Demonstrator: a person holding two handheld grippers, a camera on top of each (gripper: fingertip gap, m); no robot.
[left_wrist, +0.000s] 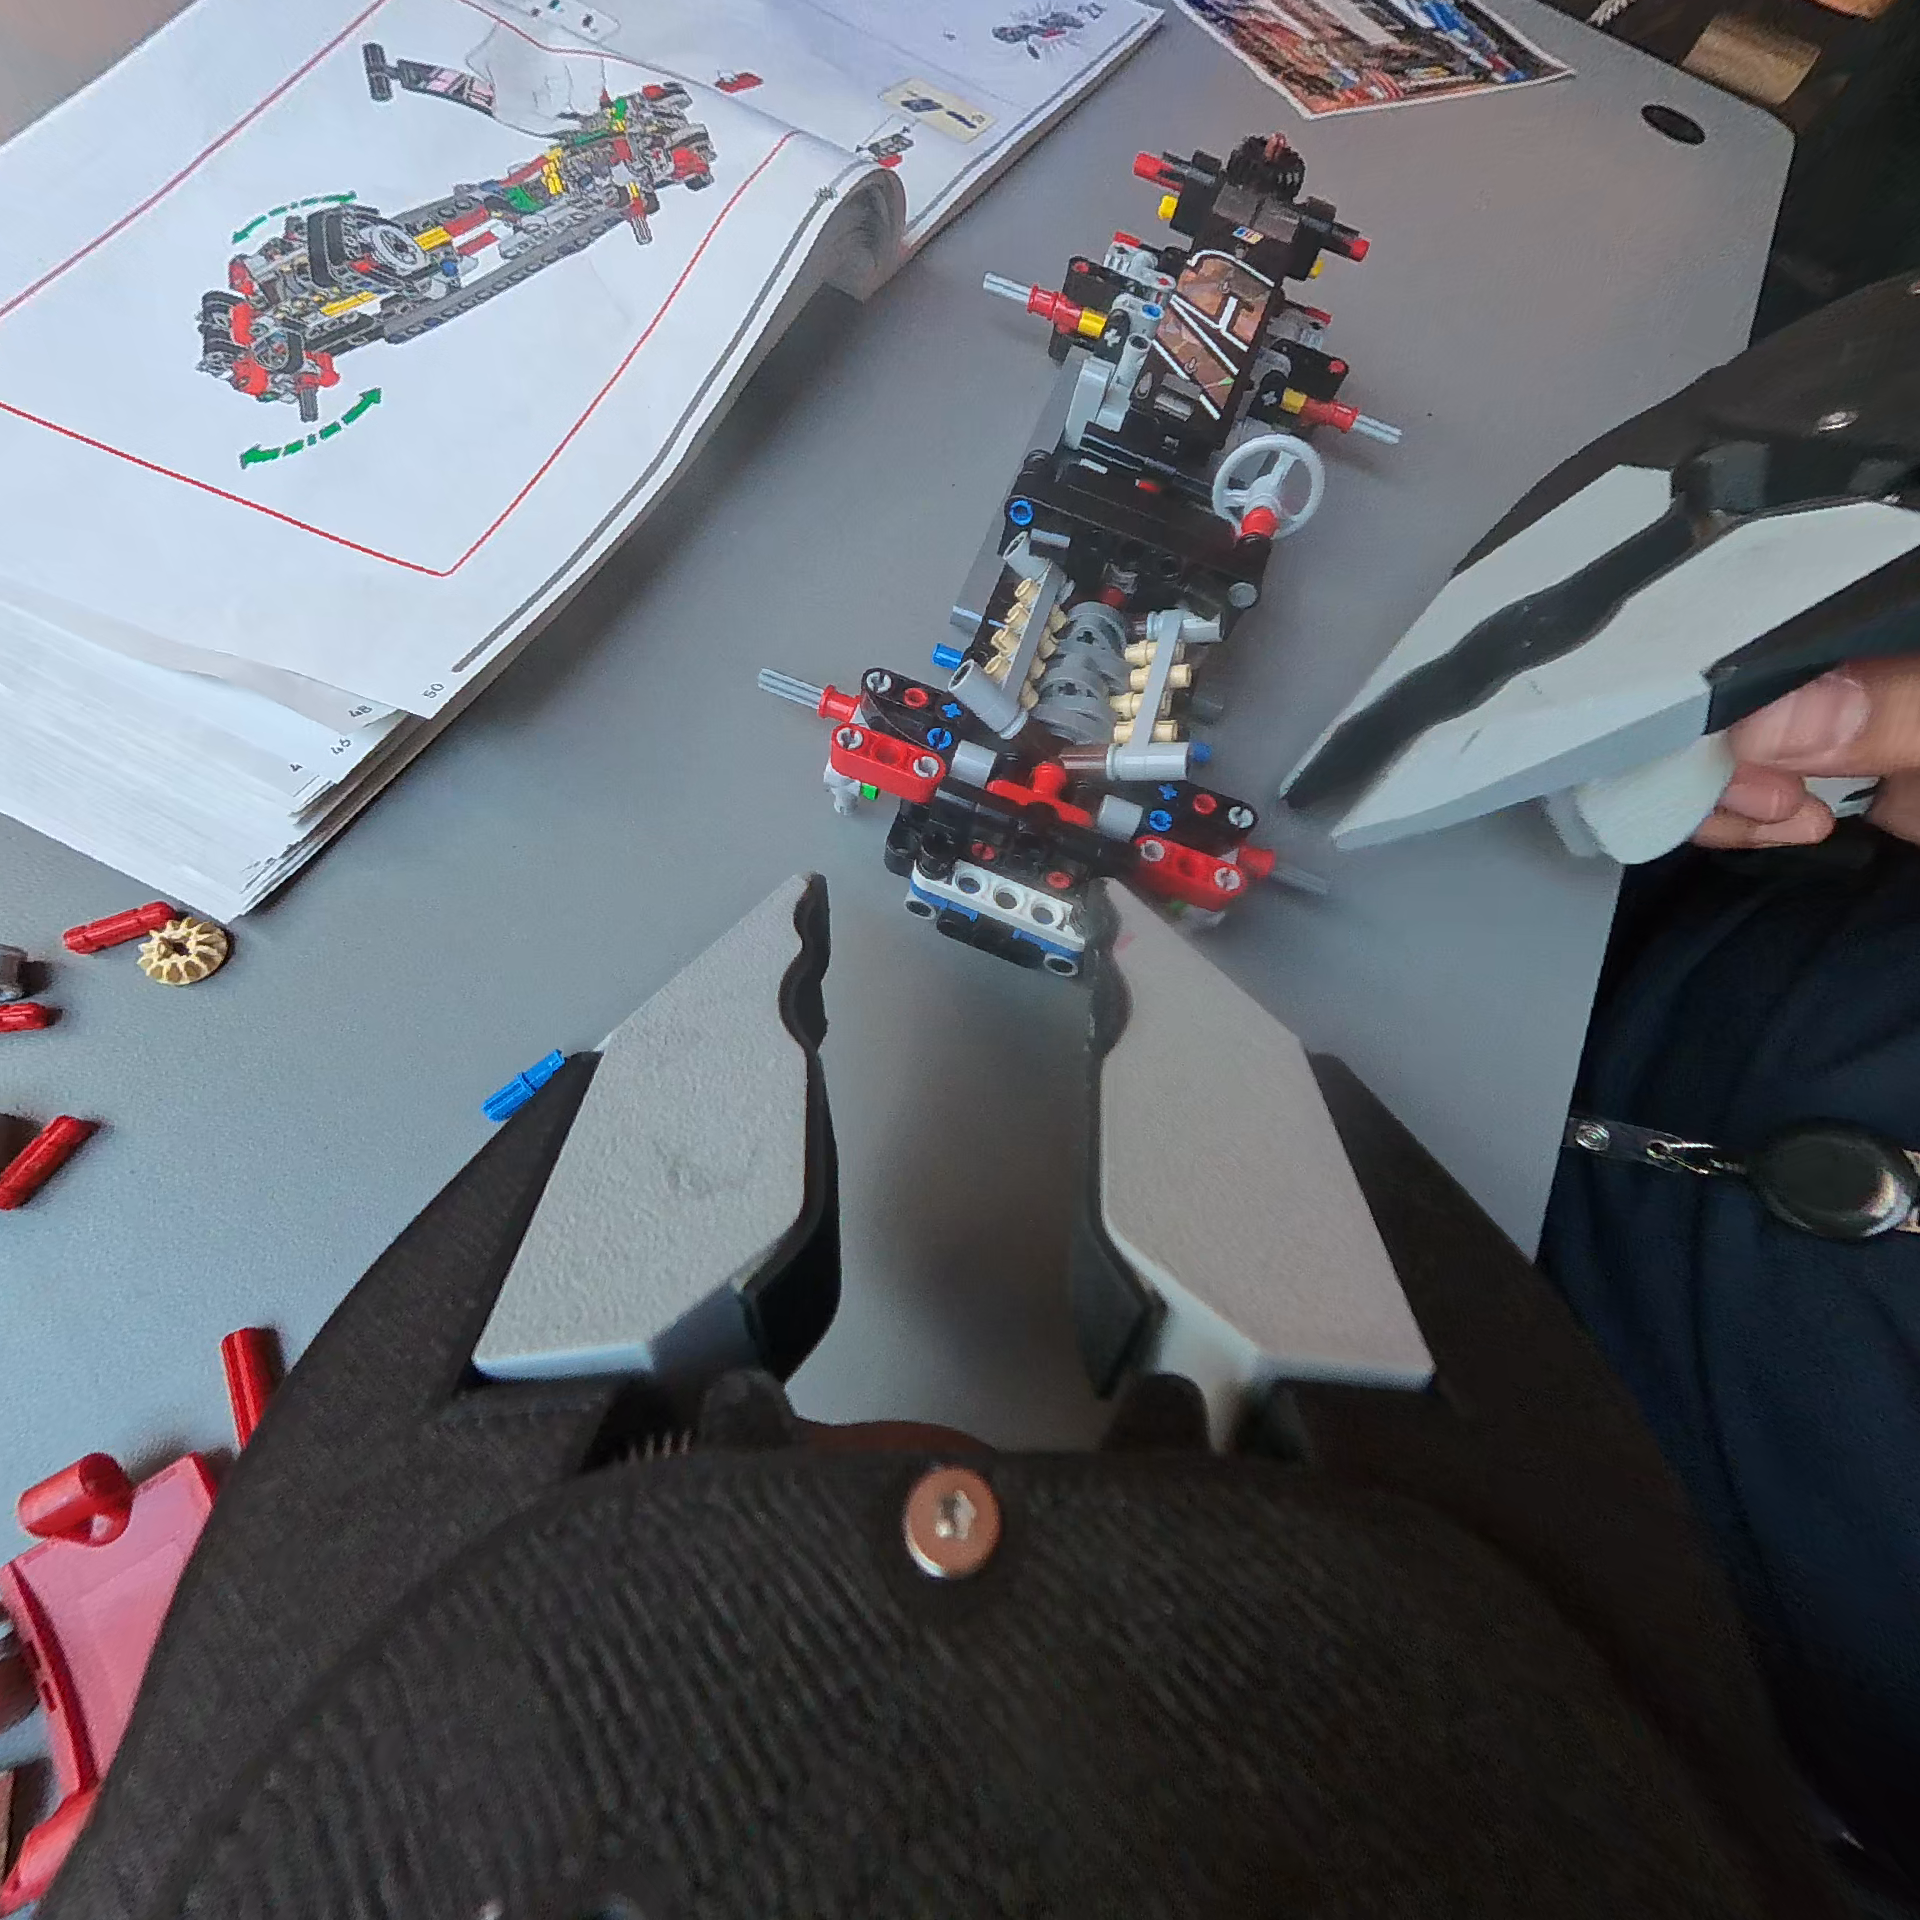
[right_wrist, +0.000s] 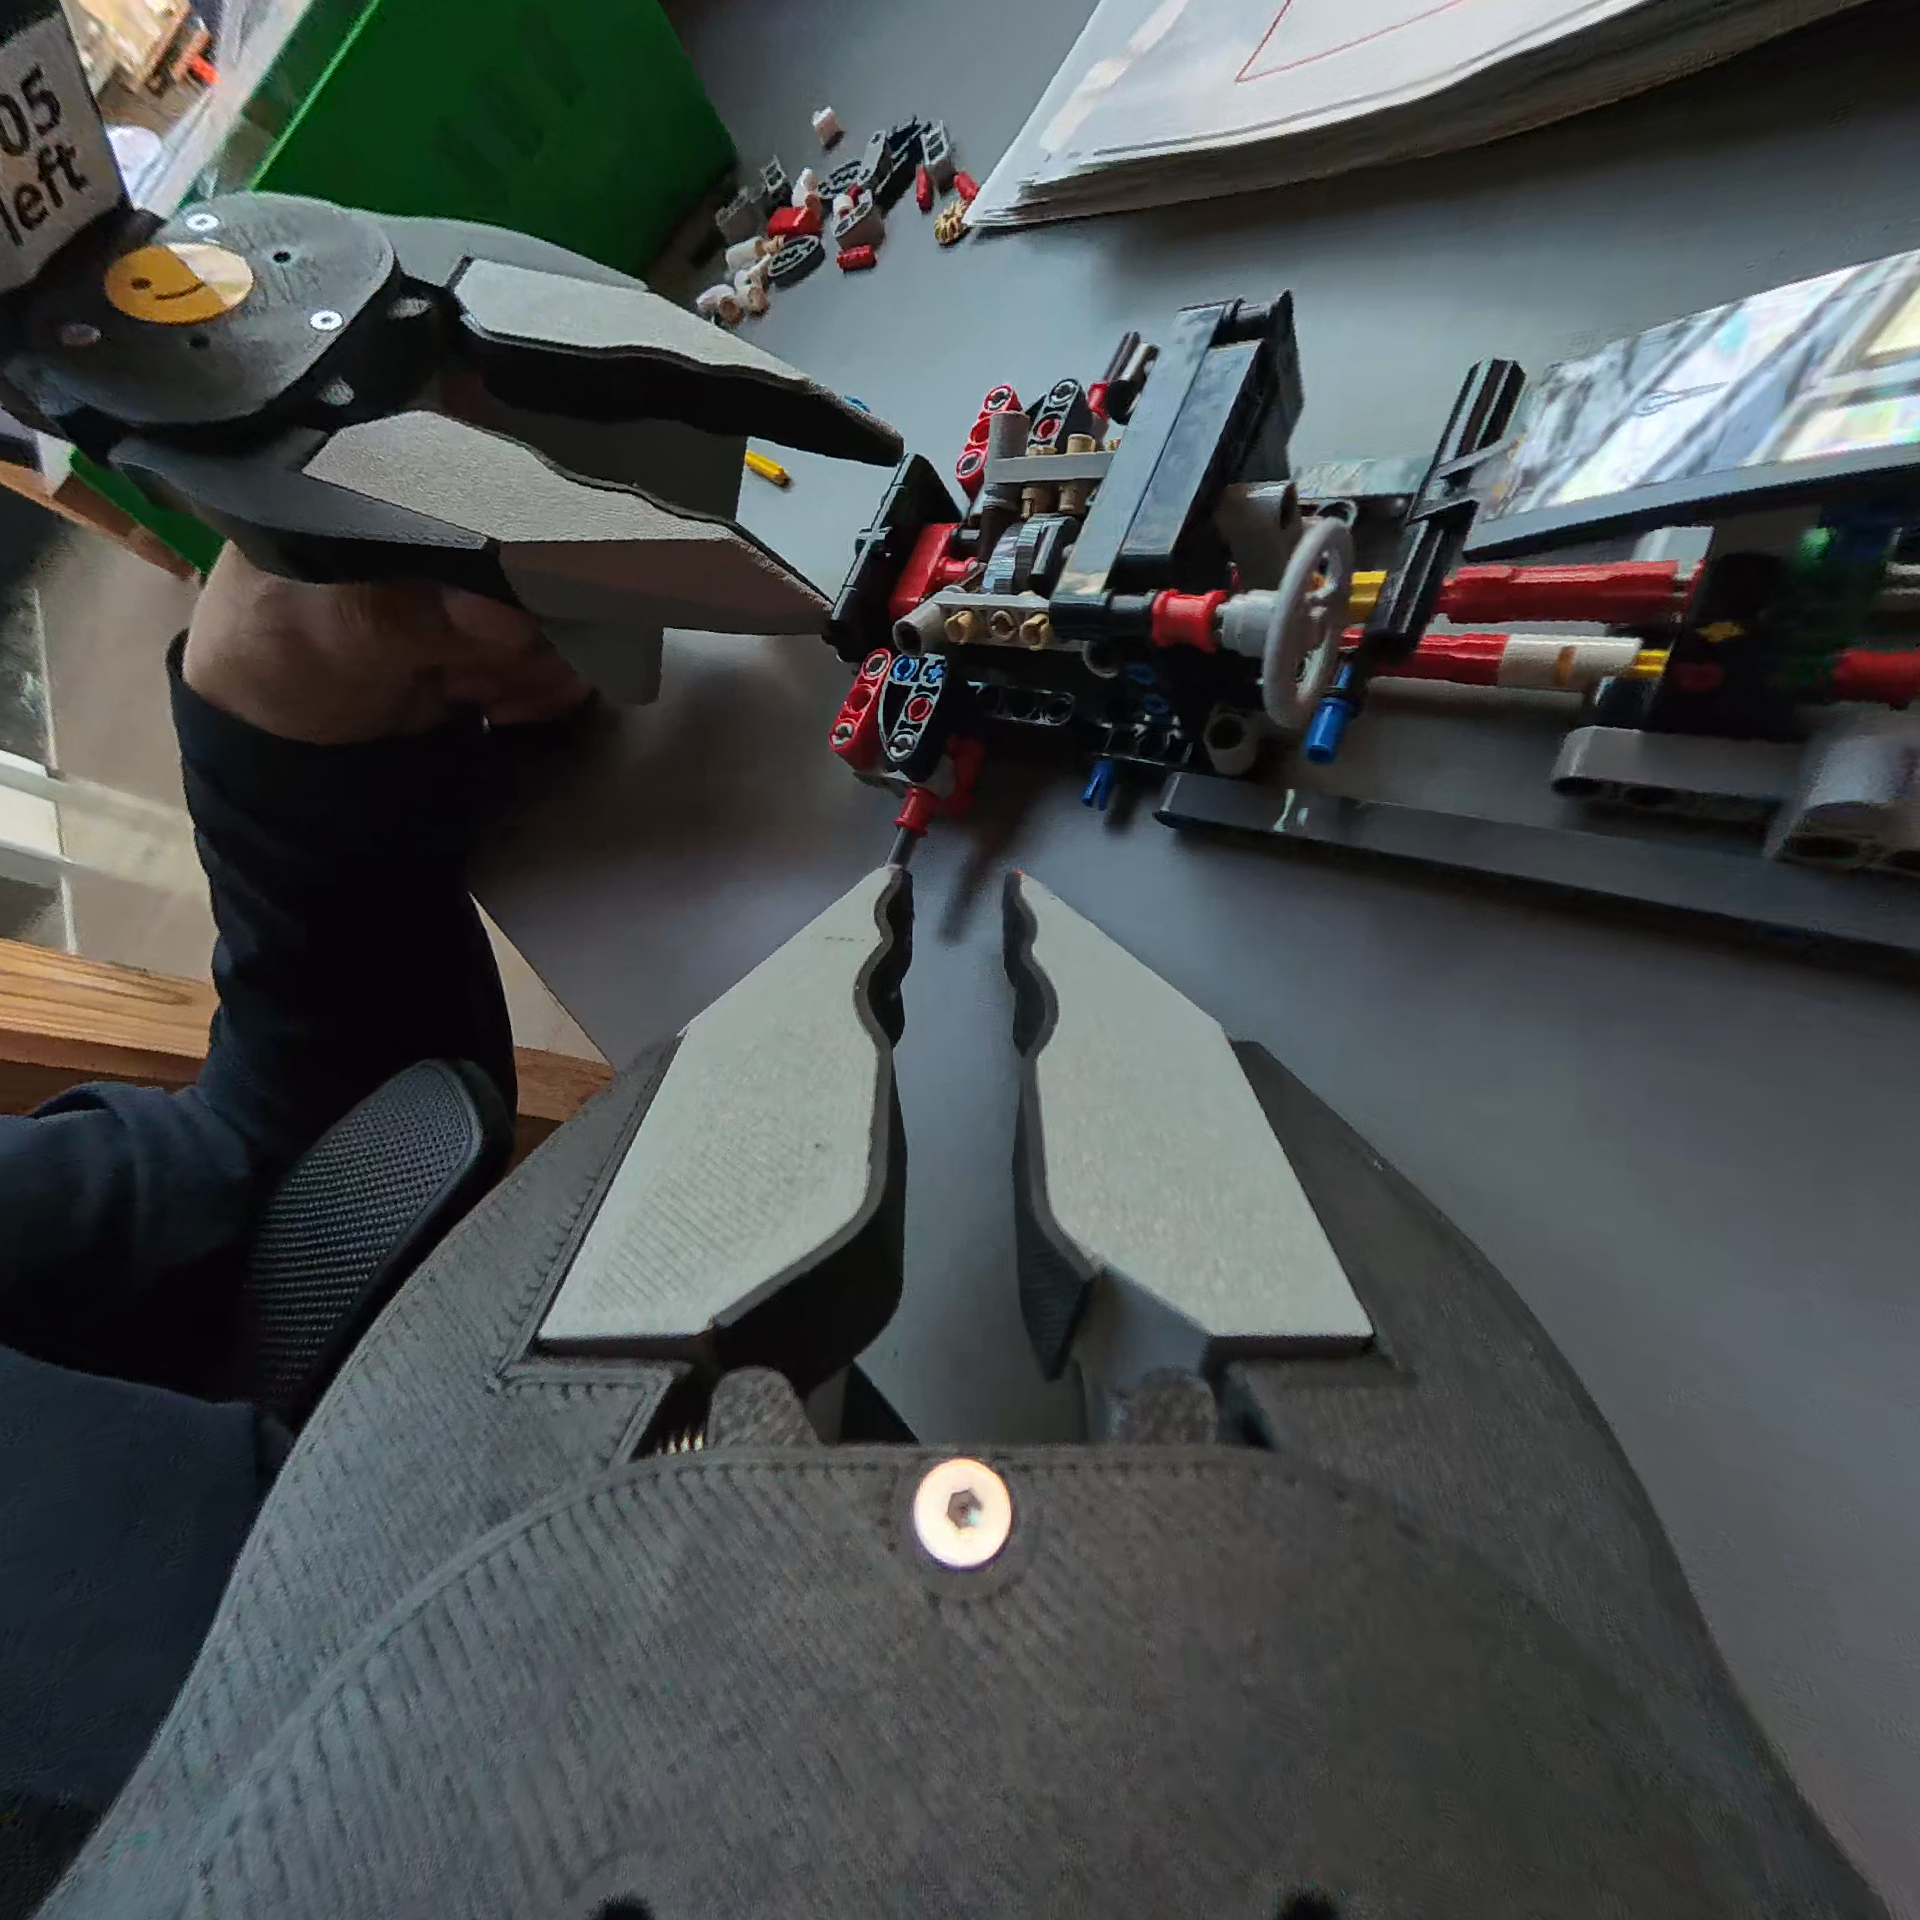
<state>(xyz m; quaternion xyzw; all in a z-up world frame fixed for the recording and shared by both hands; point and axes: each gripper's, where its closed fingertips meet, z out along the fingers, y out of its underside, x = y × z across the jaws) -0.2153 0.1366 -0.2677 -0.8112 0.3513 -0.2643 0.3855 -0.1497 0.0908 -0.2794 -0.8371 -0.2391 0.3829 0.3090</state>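
Left gripper (left_wrist: 961, 935) fingers spread, gripping nothing; the brick-built chassis (left_wrist: 1101, 644) has its near end touching the right fingertip. Right gripper (right_wrist: 956, 899) slightly parted, empty, just short of a protruding axle (right_wrist: 902, 836). The chassis looks light, rigid but snap-fit fragile; better gripped across its black frame beams than by its axles.

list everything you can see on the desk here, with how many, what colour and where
Brick car chassis: one, black, red and grey, desk centre.
Instruction booklet: one, white, open, far left.
Printed sheet: one, multicoloured, far edge.
Loose red pins: several, left edge.
Tan gear: one, beside the pins.
Blue pin: one, by the left gripper.
Desk: one, grey.
Left gripper: open, empty, at the chassis's near end.
Right gripper: slightly open, empty, by a side axle.
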